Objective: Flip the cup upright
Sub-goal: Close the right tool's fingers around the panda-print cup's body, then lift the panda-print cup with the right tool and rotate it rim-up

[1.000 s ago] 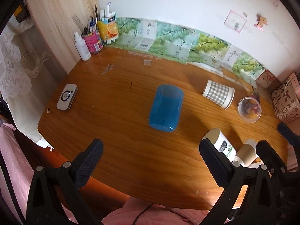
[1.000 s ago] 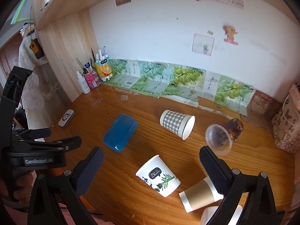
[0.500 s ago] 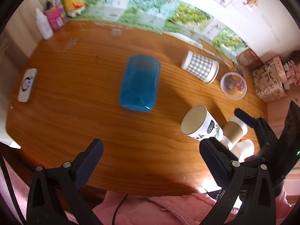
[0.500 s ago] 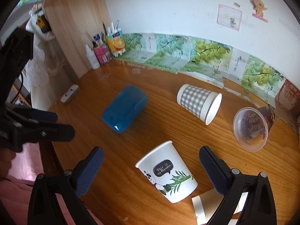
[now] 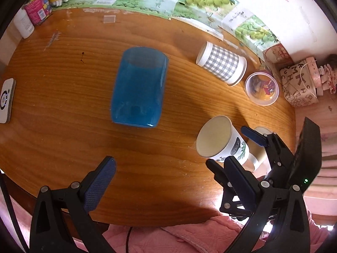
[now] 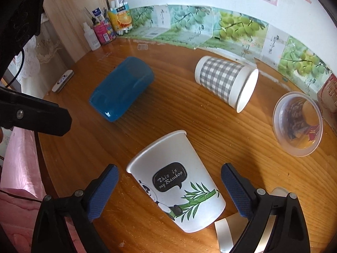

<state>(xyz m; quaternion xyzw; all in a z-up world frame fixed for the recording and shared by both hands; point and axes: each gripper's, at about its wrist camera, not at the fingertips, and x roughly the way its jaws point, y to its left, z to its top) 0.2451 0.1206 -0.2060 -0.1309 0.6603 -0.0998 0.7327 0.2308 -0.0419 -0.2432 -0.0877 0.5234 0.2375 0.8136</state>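
Observation:
A white paper cup with a panda and bamboo print (image 6: pixel 177 181) lies on its side on the wooden table (image 6: pixel 189 126). My right gripper (image 6: pixel 169 187) is open, with one finger on each side of this cup, not touching it. In the left wrist view the same cup (image 5: pixel 221 143) lies at the right with its mouth toward the camera, and the right gripper (image 5: pixel 238 147) straddles it. My left gripper (image 5: pixel 166 181) is open and empty above the table's front edge. A blue plastic cup (image 5: pixel 139 88) lies on its side mid-table.
A grey checked paper cup (image 6: pixel 225 84), a clear plastic cup (image 6: pixel 299 124) and a brown paper cup (image 5: pixel 260 154) also lie on their sides. A white remote (image 5: pixel 6 100) sits at the left edge. Bottles and pen holders (image 6: pixel 105 29) stand at the back left.
My right gripper has moved forward and down, so its fingers now flank the panda cup. My left gripper has tilted down and closer to the table. No cup has moved.

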